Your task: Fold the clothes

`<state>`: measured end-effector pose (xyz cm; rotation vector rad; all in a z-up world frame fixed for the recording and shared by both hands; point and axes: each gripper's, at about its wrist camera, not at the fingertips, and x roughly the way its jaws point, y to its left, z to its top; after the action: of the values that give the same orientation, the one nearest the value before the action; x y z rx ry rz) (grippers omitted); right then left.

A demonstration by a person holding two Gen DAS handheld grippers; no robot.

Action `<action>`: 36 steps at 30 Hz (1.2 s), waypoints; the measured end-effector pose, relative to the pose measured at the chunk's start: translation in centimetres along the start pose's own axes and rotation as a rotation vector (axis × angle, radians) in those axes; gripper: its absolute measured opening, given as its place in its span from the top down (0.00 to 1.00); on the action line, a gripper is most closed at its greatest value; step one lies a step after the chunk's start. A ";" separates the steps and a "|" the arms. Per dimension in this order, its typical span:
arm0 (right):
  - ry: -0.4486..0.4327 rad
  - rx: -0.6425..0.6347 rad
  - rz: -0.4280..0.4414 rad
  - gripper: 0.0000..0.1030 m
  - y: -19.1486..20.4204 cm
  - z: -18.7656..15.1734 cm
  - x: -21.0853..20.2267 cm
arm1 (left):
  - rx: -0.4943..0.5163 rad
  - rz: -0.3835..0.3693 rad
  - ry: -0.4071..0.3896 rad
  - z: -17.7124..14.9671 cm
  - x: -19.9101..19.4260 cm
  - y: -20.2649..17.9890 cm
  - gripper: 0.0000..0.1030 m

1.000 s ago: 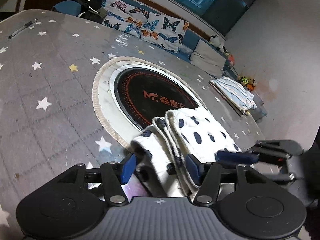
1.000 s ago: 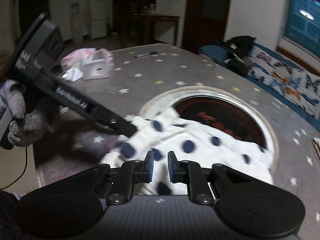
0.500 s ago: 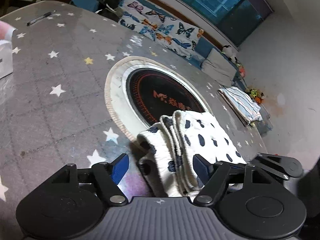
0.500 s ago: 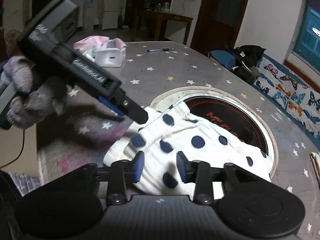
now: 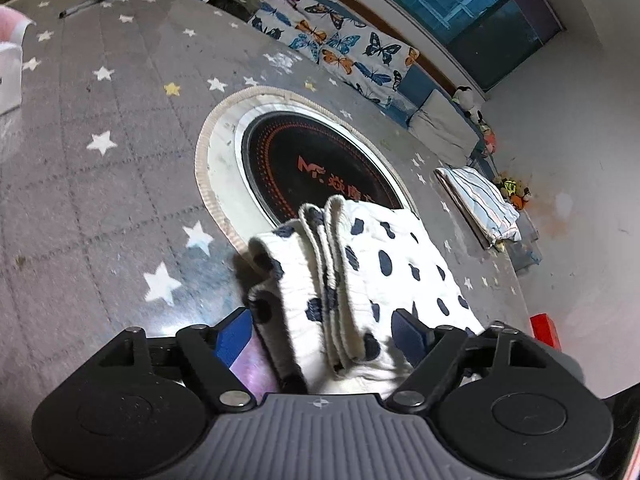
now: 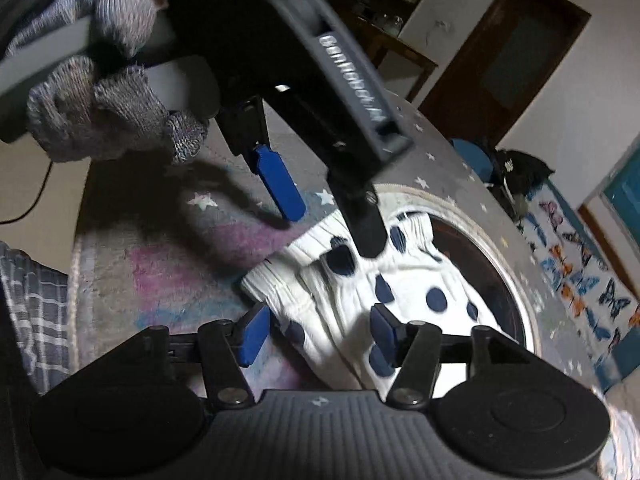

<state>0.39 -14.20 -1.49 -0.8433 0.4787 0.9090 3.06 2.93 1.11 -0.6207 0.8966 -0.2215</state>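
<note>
A folded white garment with dark blue dots [image 5: 360, 264] lies on the grey star-print tablecloth [image 5: 100, 184], its far end over the rim of the round black hob [image 5: 312, 160]. My left gripper [image 5: 322, 336] is open wide, a blue pad either side of the garment's near folded edge. In the right wrist view the garment [image 6: 404, 284] lies just ahead of my right gripper [image 6: 319, 334], which is open and not pinching the cloth. The left gripper [image 6: 328, 216] hangs over the garment's far edge, held by a gloved hand [image 6: 100, 92].
A folded striped cloth [image 5: 480, 204] sits at the table's far right edge. A pen [image 5: 88, 4] and a white and pink box [image 5: 8, 76] are at the far left. A butterfly-print cushion [image 5: 340, 40] lines the bench behind. A small red object [image 5: 544, 330] is near right.
The right gripper, nearly shut on the cloth one second ago, has opened and let go. The left gripper has opened wider and lifted. The garment now rests on the table.
</note>
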 end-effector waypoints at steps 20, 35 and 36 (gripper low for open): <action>-0.073 0.201 0.044 0.85 -2.0 0.1 -1.0 | -0.343 -0.097 0.023 -1.7 1.0 1.5 0.22; -0.074 0.080 0.006 0.61 0.3 0.2 0.3 | -0.365 -0.086 0.028 -0.1 1.9 1.9 0.60; -0.075 0.078 -0.003 0.66 0.4 0.3 0.5 | -0.367 -0.088 0.029 0.0 2.0 1.9 0.60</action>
<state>0.28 -13.61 -1.84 -0.7366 0.4449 0.9109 4.17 3.66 -1.33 -1.0010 0.9465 -0.1449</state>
